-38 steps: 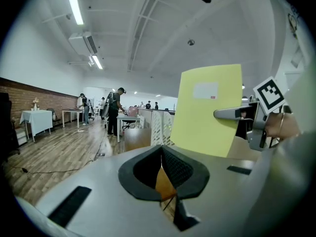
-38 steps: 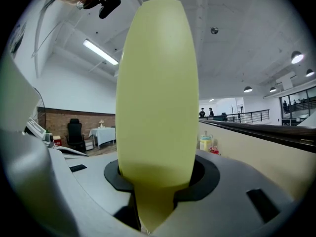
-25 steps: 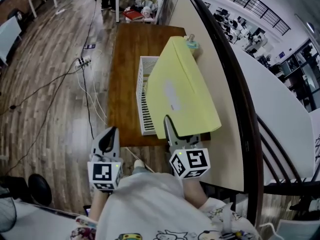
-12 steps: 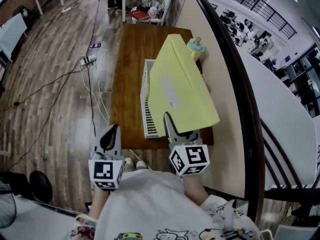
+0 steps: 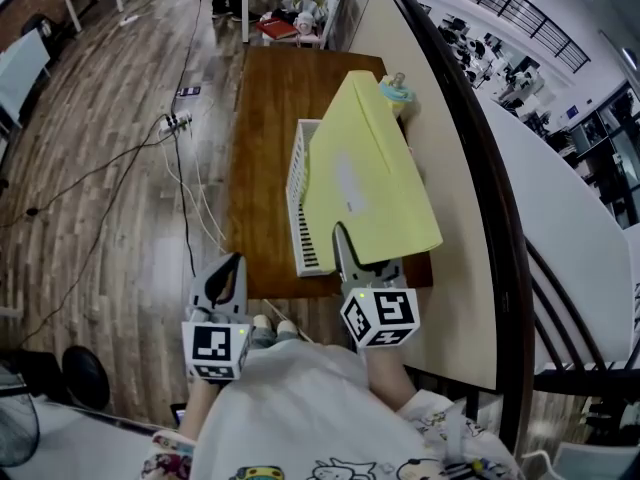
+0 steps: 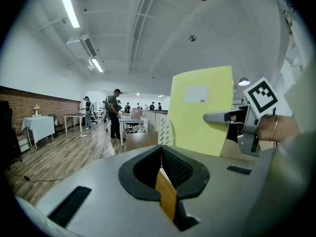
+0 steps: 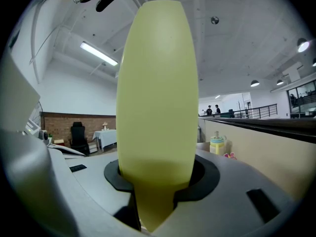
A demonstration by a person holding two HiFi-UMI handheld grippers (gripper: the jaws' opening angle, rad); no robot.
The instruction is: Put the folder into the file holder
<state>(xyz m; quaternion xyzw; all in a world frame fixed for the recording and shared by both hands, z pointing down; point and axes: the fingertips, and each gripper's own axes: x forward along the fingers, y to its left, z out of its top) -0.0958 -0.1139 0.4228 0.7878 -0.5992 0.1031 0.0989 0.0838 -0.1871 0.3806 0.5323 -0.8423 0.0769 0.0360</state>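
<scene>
The right gripper (image 5: 345,243) has its jaws clamped on the near edge of the folder (image 5: 365,183), and its own view shows the yellow sheet filling the gap between them and rising straight up ahead. From the head view, the folder is held aloft and tilted. It stretches from the desk's near edge towards the far right corner and covers the right side of the holder (image 5: 300,193) below it. Whether its lower edge touches the holder cannot be told from here. The white slatted holder stands on the right half of the desk (image 5: 265,138), its near end close to the near edge. A small bottle (image 5: 397,86) sits at the far right corner, just beyond the folder's far tip. Over on the other side, the left gripper (image 5: 228,273) hangs off the desk, just short of the near edge and above the wooden floor (image 5: 110,218), jaws pressed together with nothing between them. Cables (image 5: 185,183) trail across the floor beside the desk's left edge.
</scene>
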